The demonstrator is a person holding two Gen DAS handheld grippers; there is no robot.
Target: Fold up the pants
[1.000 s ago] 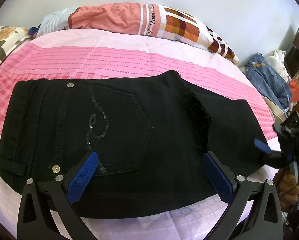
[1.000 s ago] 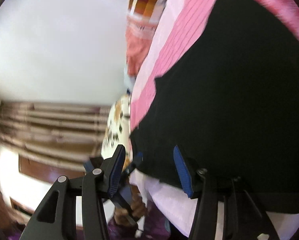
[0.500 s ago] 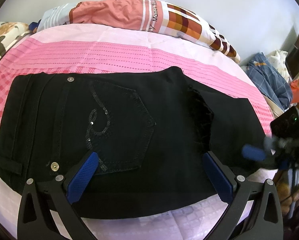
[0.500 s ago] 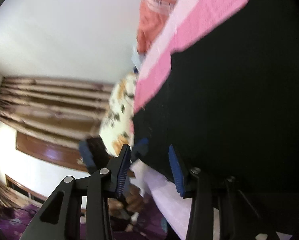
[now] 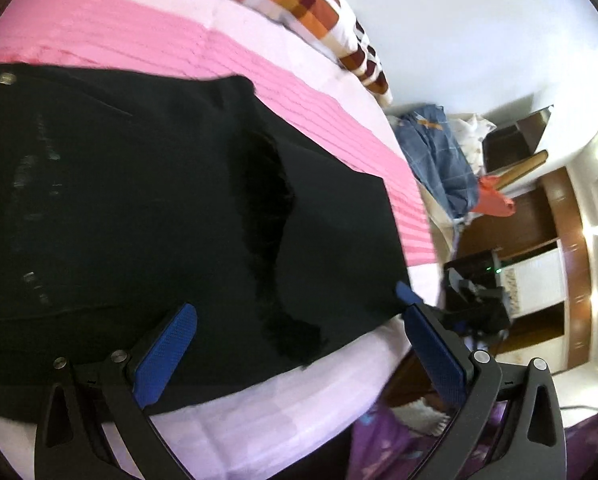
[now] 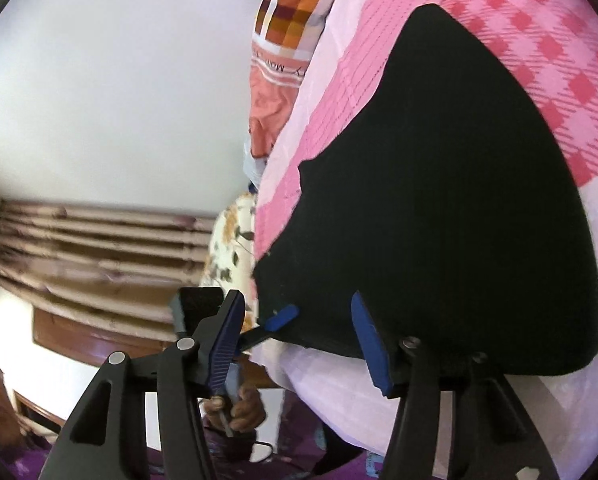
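Observation:
Black pants lie folded flat on the pink bed, with a frayed leg end lying across them. My left gripper is open, hovering over the pants' near edge toward their right end. My right gripper is open and empty at the bed's edge, by the near corner of the pants. The right gripper's blue fingertip shows at the pants' right corner in the left wrist view. The left gripper's blue fingertip shows at the pants' edge in the right wrist view.
The pink checked bedsheet covers the bed. A rolled patterned quilt lies along the far wall. A pile of clothes sits beyond the bed's right end. A floral pillow and curtains lie to the left.
My left gripper has swung right along the near edge toward the pants' right end. My right gripper has shifted at the corner, and both stay open.

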